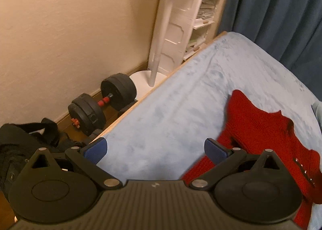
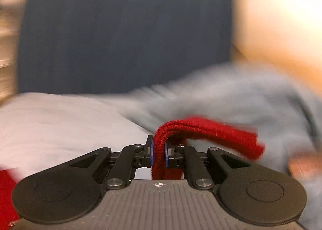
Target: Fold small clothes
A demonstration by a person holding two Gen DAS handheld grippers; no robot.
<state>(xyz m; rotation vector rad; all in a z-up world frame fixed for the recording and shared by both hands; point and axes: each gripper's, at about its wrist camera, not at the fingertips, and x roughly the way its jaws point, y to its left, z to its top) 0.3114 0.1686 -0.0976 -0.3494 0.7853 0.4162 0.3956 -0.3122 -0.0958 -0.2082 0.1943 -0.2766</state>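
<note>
— Red knitted sweater [image 1: 259, 127] is lying mostly flat on the light blue bed cover [image 1: 161, 121], folding only beginning?

— Yes. The right gripper [image 2: 158, 154] is pinching its thick edge; the left gripper [image 1: 155, 149] is hovering wide apart, holding nothing.

The red knit sweater [image 1: 259, 129] runs off the right and bottom edges; the right wrist view's background is motion-blurred

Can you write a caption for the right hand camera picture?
The right gripper pinches a folded edge of the red knitted sweater above the pale blue bed cover.
</note>
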